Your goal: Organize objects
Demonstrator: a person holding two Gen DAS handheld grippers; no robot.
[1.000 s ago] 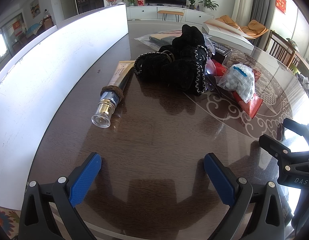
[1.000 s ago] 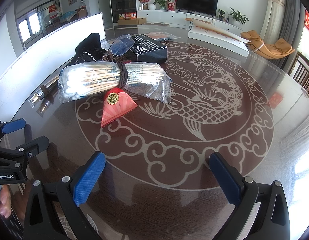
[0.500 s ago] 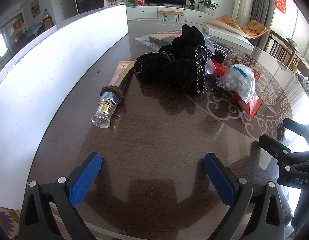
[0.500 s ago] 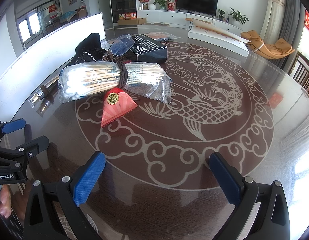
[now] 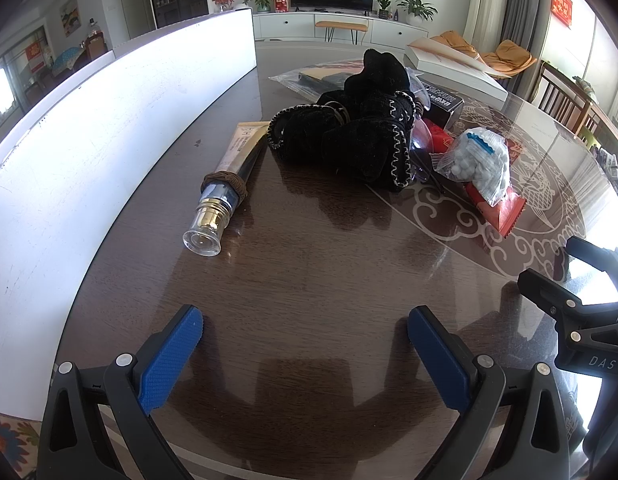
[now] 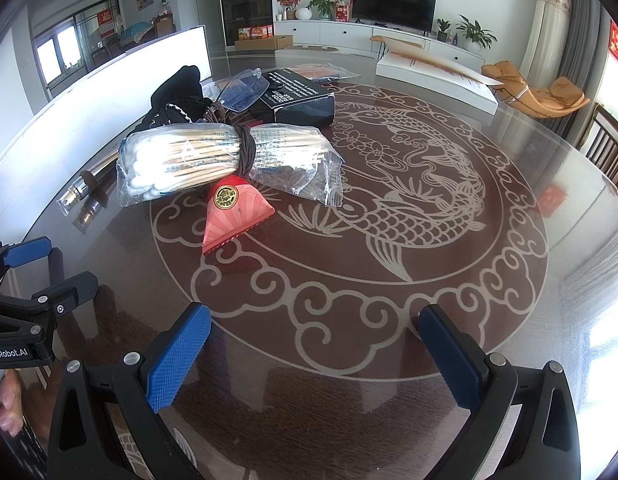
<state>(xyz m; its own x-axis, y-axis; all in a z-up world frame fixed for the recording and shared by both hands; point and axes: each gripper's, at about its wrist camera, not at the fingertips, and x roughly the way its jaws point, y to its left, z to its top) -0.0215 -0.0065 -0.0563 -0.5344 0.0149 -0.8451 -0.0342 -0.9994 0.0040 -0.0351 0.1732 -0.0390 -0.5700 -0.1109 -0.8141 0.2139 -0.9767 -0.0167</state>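
Observation:
A pile lies on the round glass table (image 6: 389, 380). In the left wrist view a cream tube (image 5: 225, 184) with a clear cap and a brown hair tie lies left, black gloves (image 5: 357, 128) behind it, and a bag of cotton swabs (image 5: 479, 162) on a red envelope (image 5: 497, 210) to the right. My left gripper (image 5: 305, 354) is open over bare table in front of them. In the right wrist view the cotton swab bag (image 6: 213, 156), red envelope (image 6: 233, 212), glasses (image 6: 245, 88) and a black box (image 6: 297, 98) lie ahead-left of my open right gripper (image 6: 315, 350).
A white board (image 5: 89, 140) stands upright along the table's left edge. A white flat box (image 6: 437, 80) lies at the far side. The left gripper (image 6: 33, 300) and a hand show at the right view's left edge. Chairs stand to the right.

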